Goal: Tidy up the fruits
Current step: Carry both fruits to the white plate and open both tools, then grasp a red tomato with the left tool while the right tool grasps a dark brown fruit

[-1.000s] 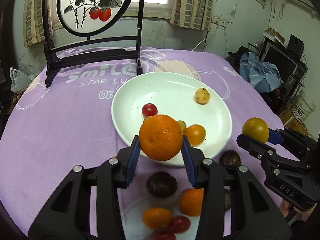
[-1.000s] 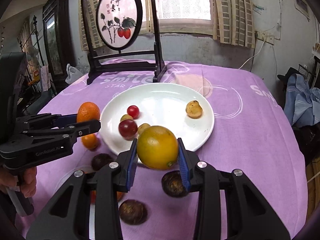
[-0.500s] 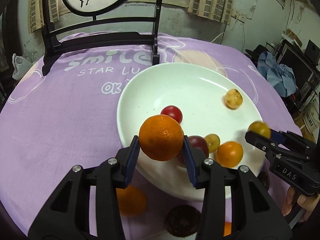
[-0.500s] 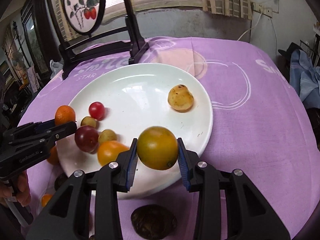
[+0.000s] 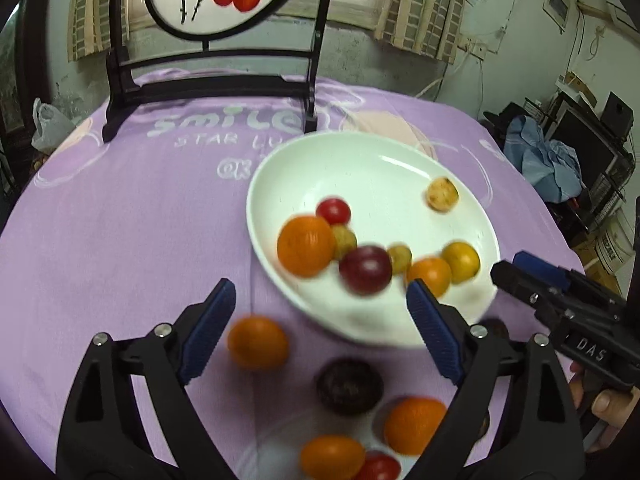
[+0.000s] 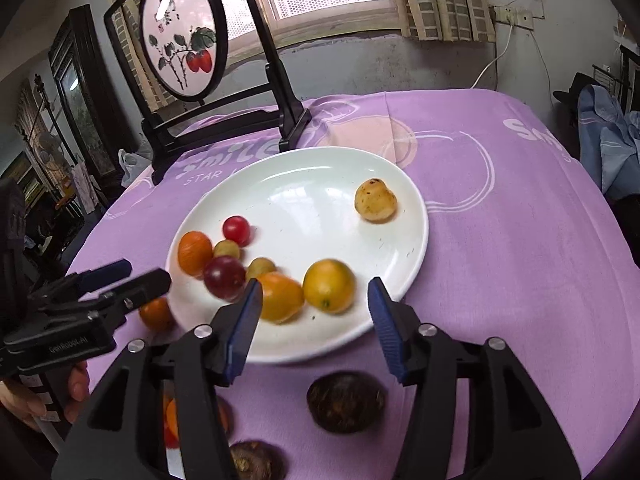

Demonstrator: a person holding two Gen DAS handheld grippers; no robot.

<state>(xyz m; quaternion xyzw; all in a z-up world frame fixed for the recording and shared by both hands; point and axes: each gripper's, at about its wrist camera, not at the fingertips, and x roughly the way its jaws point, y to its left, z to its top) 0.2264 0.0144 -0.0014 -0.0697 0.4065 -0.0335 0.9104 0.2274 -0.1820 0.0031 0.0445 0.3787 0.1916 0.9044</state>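
Left gripper (image 5: 320, 312) spread wide, holding nothing; right gripper (image 6: 314, 312) likewise wide and empty. Just beyond the tips, on the white plate (image 6: 320, 184): orange (image 5: 306, 246) left, yellow-green citrus (image 6: 329, 286) right. Farther off, "smile", "STAR" printed on purple tablecloth (image 5: 120, 220).

plate (image 6: 344, 168): glossy white glazed ceramic
cloth (image 6: 500, 264): matt purple woven fabric
fingers (image 6: 244, 320): ribbed blue pads, matt black plastic arms, shiny metal screws
passion fruit (image 6: 346, 402): dull, rough dark skin
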